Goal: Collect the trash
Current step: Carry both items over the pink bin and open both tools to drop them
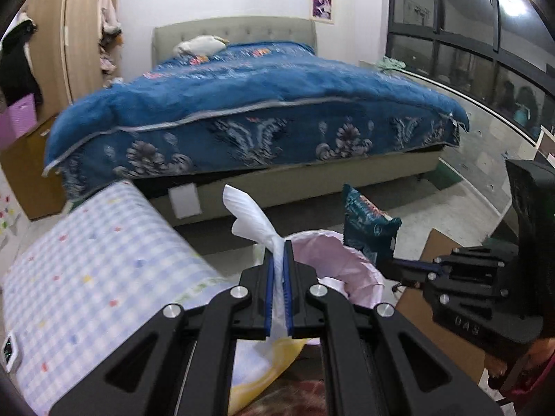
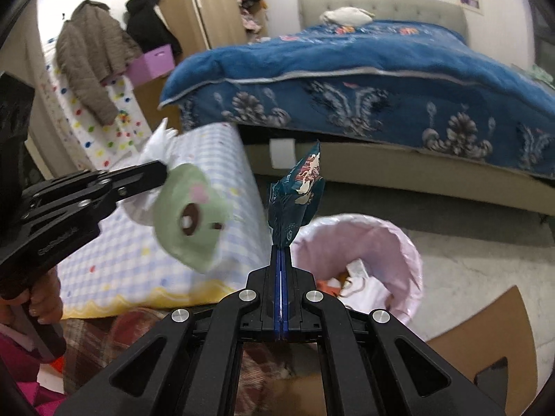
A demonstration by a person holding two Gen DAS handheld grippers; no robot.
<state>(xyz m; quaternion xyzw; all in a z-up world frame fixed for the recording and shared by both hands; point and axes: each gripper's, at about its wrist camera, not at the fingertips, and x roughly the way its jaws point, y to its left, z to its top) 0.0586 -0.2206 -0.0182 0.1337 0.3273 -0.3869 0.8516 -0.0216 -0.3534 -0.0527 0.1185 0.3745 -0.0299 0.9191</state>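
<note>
Bedroom floor beside a bed (image 1: 263,104) with a blue patterned quilt, seen from both of my wrist cameras. My left hand-held gripper (image 1: 278,253) is clamped shut on a white wrapper (image 1: 253,218), whose crumpled top sticks up above the blue pads. In the right wrist view this same wrapper shows a pale green cartoon face (image 2: 189,218) and hangs, motion-blurred, from the left hand-held gripper's tips in front of a rolled blue-and-white checked mat (image 1: 104,263).

My right hand-held gripper (image 2: 281,249) is also fully closed, pinching the lower end of a dark teal snack packet (image 2: 298,201) that stands upright above its fingers. In the left wrist view the packet (image 1: 367,228) is held over the far rim of a bin lined with a pink bag (image 1: 350,267). The bin stands on the floor just below and between the two hand-held grippers, near the foot of the bed. Inside it I can see some white and orange scraps (image 2: 360,284) already lying at the bottom.

A flat piece of brown cardboard (image 2: 485,339) lies on the floor just beside the bin. A person's fingers (image 2: 41,301) wrap the left handle at the edge of the right wrist view.
</note>
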